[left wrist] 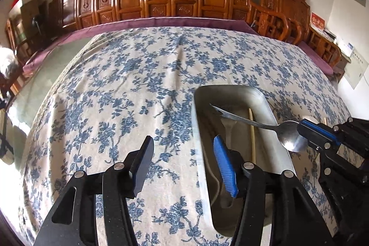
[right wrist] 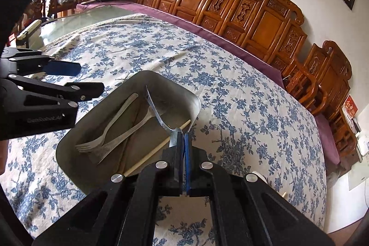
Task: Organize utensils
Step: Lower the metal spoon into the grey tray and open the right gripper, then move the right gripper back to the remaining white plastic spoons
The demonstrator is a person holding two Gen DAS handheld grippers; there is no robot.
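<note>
Broadly, floral tablecloth (left wrist: 129,75) lies bare beyond the metal tray (right wrist: 69,142). Right gripper (right wrist: 182,137) angles down, clamping a spoon (left wrist: 289,134) above the tray's rim; left gripper (left wrist: 184,149) gapes, empty.

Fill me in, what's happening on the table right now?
Utensils are being gathered into a metal tray on the flowered tablecloth. The right gripper is shut on the bowl of a spoon, holding it above the tray with its handle pointing over the inside. A fork, another spoon and a chopstick already lie in the tray. The left gripper is open and empty beside the tray's near edge.
</note>
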